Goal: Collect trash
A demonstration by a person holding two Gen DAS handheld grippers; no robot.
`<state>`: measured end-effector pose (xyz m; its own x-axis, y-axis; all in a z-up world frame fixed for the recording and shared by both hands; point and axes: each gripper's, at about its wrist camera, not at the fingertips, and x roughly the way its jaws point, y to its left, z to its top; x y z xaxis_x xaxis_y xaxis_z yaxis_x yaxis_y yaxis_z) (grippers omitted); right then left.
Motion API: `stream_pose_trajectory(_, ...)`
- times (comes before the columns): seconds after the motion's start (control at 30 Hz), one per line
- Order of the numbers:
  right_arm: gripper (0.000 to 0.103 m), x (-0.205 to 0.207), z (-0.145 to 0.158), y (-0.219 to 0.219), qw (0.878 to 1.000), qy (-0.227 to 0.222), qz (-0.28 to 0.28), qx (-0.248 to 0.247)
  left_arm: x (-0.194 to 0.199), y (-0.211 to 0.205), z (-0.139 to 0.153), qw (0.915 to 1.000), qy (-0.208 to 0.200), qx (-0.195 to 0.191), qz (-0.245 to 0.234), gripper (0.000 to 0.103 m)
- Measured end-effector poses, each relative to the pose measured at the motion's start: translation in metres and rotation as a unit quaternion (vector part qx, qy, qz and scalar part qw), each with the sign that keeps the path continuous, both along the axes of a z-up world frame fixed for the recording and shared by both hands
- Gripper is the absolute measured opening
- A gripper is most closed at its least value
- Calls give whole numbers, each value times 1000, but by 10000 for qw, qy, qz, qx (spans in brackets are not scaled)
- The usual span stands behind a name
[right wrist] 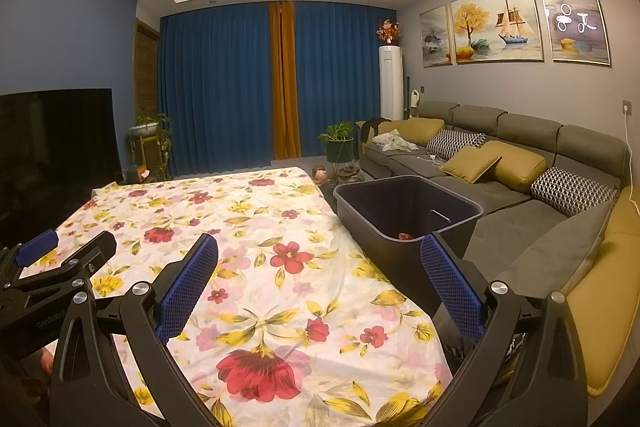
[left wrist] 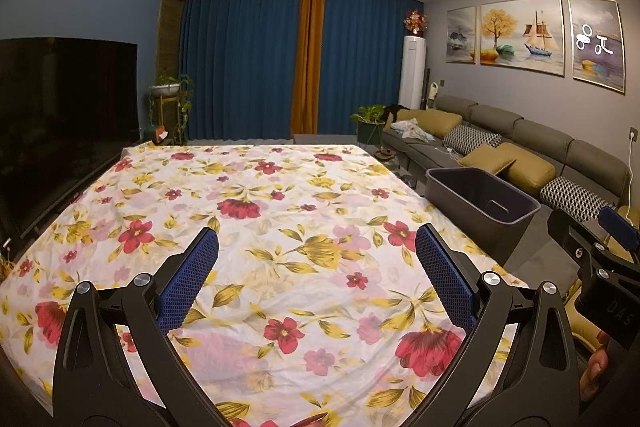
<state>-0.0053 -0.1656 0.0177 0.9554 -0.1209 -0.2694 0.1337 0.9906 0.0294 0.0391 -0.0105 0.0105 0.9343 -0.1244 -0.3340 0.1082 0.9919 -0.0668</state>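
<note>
My left gripper is open and empty, held above the flowered cloth that covers the table. My right gripper is open and empty above the cloth's right edge; it also shows at the right of the left wrist view. A dark grey bin stands off the table's right side. In the right wrist view the bin holds a small red item at its bottom. The left gripper shows at the left of the right wrist view. I see no loose trash on the cloth.
A black TV stands left of the table. A grey sofa with yellow and patterned cushions runs along the right wall. Potted plants and blue curtains are at the far end.
</note>
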Motion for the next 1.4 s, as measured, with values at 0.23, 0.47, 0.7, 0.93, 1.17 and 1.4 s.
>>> stream_pose_trajectory(0.23, 97, 0, 0, 0, 10000, 3, -3, 6, 0, 0, 0, 10000, 1, 10, -10, 97)
stream_pose_trajectory(0.47, 98, -1, 1, 0, 10000, -1, -2, 6, 2, 1, 2, 10000, 5, 34, -35, 97)
stream_pose_trajectory(0.7, 97, 0, 1, -1, 10000, 1, 4, 8, 2, 0, 2, 10000, 4, 40, -44, 97)
stream_pose_trajectory(0.93, 97, 0, 1, -1, 10000, 4, -2, 10, 3, 1, 2, 10000, 11, 49, -47, 97)
stream_pose_trajectory(1.17, 97, -1, 1, -2, 10000, 1, -3, 14, 3, 0, 2, 10000, 10, 52, -60, 97)
stream_pose_trajectory(1.4, 98, -1, 2, -2, 10000, 1, -3, 18, 3, 0, 2, 10000, 11, 55, -68, 97)
